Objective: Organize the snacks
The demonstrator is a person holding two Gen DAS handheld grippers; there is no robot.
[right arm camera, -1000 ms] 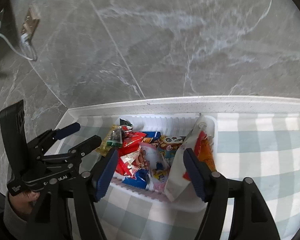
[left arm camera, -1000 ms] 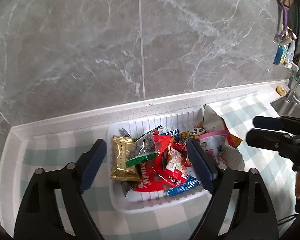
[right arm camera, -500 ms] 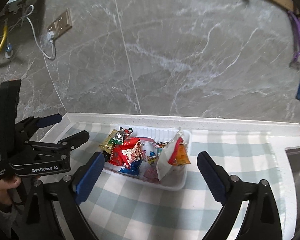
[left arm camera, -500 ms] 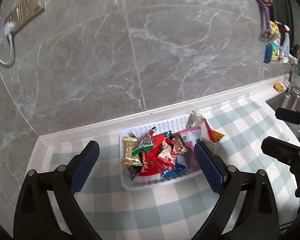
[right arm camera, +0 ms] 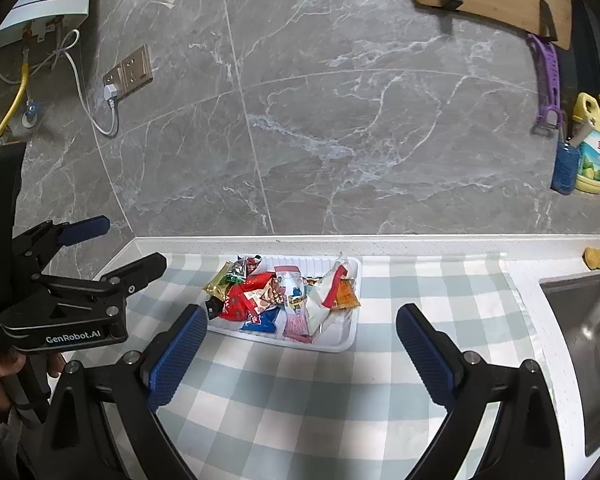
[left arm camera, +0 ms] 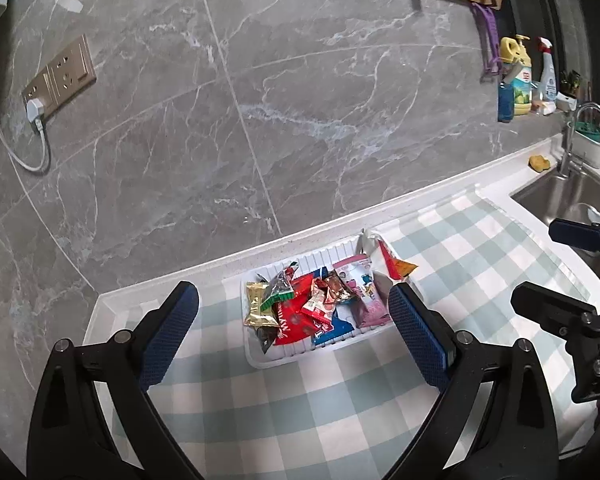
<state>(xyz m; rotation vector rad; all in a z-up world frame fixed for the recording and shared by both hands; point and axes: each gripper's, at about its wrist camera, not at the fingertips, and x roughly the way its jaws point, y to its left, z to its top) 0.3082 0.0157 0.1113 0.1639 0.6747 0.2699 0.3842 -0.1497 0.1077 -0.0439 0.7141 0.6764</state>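
Note:
A white ribbed tray (left arm camera: 260, 356) (right arm camera: 340, 346) sits on the checked cloth near the back wall. It holds several snack packets: a gold one (left arm camera: 258, 310), a red one (left arm camera: 294, 320), a pink one (left arm camera: 366, 300) and a white-and-orange bag (right arm camera: 332, 288) leaning at its right end. My left gripper (left arm camera: 294, 338) is open and empty, high above and in front of the tray; it also shows in the right wrist view (right arm camera: 128, 246). My right gripper (right arm camera: 302, 346) is open and empty, also back from the tray, and it shows in the left wrist view (left arm camera: 556, 272).
A steel sink (right arm camera: 584, 332) with a tap (left arm camera: 580, 128) lies at the right end of the counter. Bottles (right arm camera: 590, 152) stand on the ledge behind it. A yellow sponge (right arm camera: 595, 258) lies by the sink. A wall socket with a plugged cable (left arm camera: 56, 80) is at left.
Both grippers have pulled up and back from the tray, so it looks smaller and more of the wall and sink shows. Both stay open and empty.

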